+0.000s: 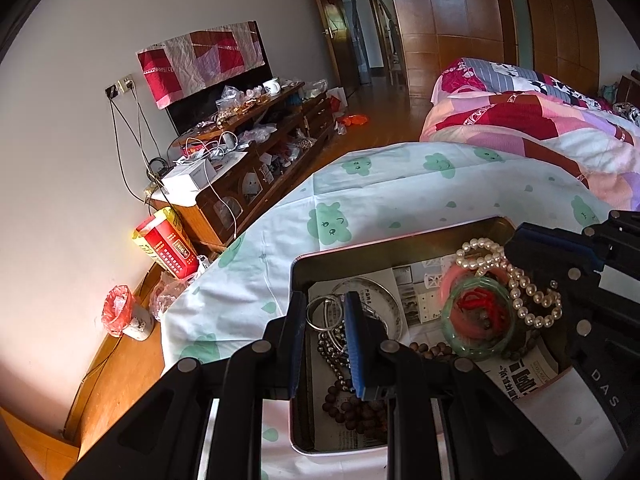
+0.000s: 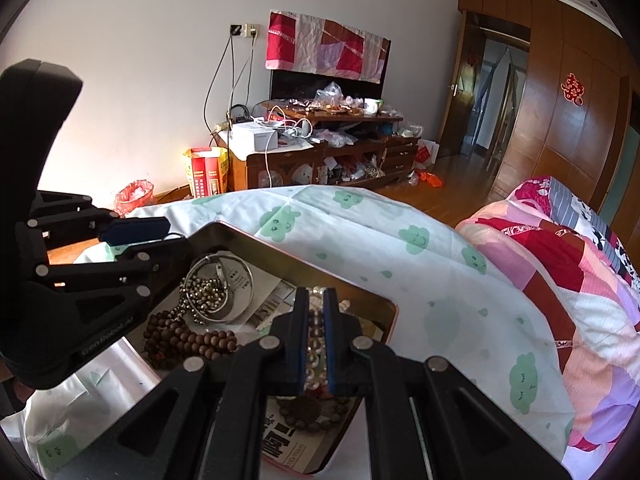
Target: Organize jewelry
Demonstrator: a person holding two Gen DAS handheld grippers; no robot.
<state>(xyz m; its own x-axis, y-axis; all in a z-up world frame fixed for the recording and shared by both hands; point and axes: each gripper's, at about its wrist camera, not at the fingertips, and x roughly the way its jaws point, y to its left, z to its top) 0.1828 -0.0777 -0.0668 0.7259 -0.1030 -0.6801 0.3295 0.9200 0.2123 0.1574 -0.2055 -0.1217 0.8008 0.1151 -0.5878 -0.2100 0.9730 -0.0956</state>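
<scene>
**Both grippers down in the tin, pearls pinched, rings in the balance**

You had the metal tin (image 1: 400,248) sitting on the cloud-print sheet (image 1: 400,192), and everything worth watching sat inside that tin. Your right gripper (image 2: 316,344) was pressed together on the pearl strand (image 1: 520,280), pads clamped flat on the beads, probably so the loose loop could be lifted without slipping; the rest of the strand draped over the green bangle (image 1: 476,320) at the tin's right end. Your left gripper (image 1: 324,340) was at the tin's left end with its jaws partly spread around the silver rings (image 1: 324,312) — whether the pads actually bit the metal, you couldn't tell from either view. Just below them, toward the tin's near wall, lay the dark metal bead chain (image 2: 204,292) and the brown wooden beads (image 2: 180,340), heaped together.

The tin was lined with newspaper (image 1: 516,380), I'd guess to cushion the pieces; its print was Chinese, large characters at the near right corner, too warped to read surely. The right gripper's body read "DAS"; the left one's read "Gen Robot.AI". Sorting looked barely begun, the pieces mostly tangled.
</scene>
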